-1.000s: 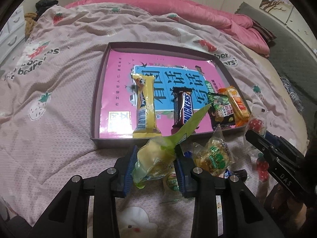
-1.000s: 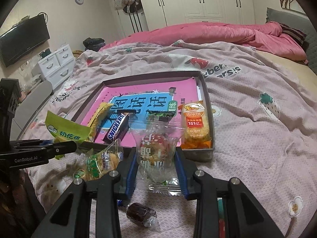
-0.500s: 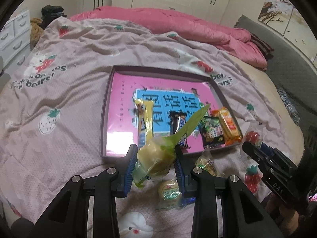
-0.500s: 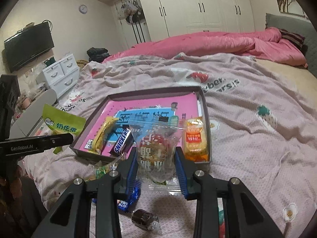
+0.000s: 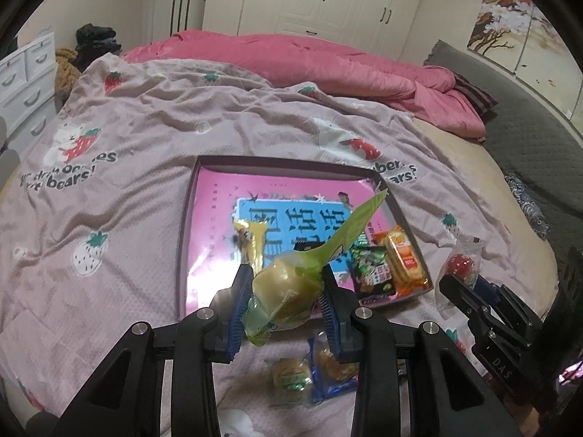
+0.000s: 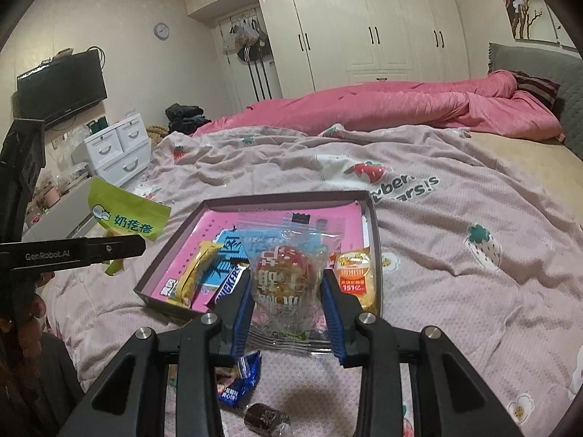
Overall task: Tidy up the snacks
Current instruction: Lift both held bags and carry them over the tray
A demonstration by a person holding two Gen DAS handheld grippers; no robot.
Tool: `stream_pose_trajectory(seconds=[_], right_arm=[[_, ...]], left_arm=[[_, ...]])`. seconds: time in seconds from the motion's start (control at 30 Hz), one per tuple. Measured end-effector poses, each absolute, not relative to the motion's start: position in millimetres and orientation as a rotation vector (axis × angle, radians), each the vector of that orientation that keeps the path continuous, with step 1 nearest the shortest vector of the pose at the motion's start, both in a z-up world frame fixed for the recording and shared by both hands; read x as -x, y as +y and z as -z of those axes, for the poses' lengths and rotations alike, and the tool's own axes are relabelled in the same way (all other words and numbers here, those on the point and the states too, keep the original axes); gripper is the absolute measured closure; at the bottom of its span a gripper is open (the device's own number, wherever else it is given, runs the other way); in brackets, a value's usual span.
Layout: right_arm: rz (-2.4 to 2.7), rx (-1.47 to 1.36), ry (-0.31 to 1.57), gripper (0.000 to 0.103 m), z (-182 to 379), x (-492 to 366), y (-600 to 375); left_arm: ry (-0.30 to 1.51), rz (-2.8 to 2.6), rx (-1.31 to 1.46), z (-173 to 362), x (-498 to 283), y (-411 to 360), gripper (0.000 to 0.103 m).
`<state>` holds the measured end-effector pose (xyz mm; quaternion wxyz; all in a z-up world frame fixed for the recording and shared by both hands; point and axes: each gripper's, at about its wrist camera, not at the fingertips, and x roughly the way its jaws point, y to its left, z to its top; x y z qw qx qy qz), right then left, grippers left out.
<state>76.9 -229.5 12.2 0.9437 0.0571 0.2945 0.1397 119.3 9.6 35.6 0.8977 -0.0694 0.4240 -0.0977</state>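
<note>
My left gripper (image 5: 282, 300) is shut on a green-wrapped yellow snack (image 5: 288, 293), held in the air above the bed in front of a shallow box (image 5: 184, 240). My right gripper (image 6: 288, 304) is shut on a clear packet with a red round snack (image 6: 286, 280), also lifted, just before the box (image 6: 175, 253). The box has a pink and blue book cover as its floor. In it lie a yellow bar (image 6: 193, 273), a Snickers bar (image 6: 229, 282), a dark green packet (image 5: 373, 271) and an orange packet (image 6: 355, 280). The right gripper with its packet (image 5: 461, 264) also shows at the right of the left wrist view.
Loose snacks lie on the strawberry-print quilt (image 5: 120, 196) below the grippers: a round green-labelled cake (image 5: 291, 382), a blue packet (image 6: 238, 382) and a dark wrapped sweet (image 6: 264, 417). A pink duvet (image 6: 400, 107) is heaped at the bed's far side. White drawers (image 6: 116, 149) stand left.
Both grippers have risen with their snacks, so the box and the loose snacks look smaller and lower. Each view has tipped up to show more of the room.
</note>
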Motion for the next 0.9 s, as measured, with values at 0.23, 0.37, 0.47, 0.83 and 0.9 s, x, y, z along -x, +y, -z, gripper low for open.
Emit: stream_pose_trajectory(seconds=[0.23, 0.37, 0.47, 0.83, 0.9], right_arm=[[-0.273, -0.134, 0.584, 0.067, -15.8, -83.4, -237.4], [-0.265, -0.138, 0.569, 0.067, -18.6, -87.2, -241.0], [-0.258, -0.139, 0.563, 0.067, -19.8, -90.4, -243.6], [-0.230, -0.148, 0.554, 0.067, -19.8, -103.7, -253.6], [-0.223, -0.146, 0.554, 0.067, -18.9, -106.4, -254.9]], left_arm=[[0.876, 0.211, 0.145, -34.8, -129.5, -0.8, 0.067], [0.878, 0.213, 0.144, -31.8, -134.3, -5.2, 0.067], [0.883, 0.213, 0.142, -29.1, -138.8, -7.2, 0.067], [0.917, 0.205, 0.149, -10.1, -155.5, -9.3, 0.066], [0.925, 0.208, 0.150, -4.4, -158.0, -10.2, 0.067]])
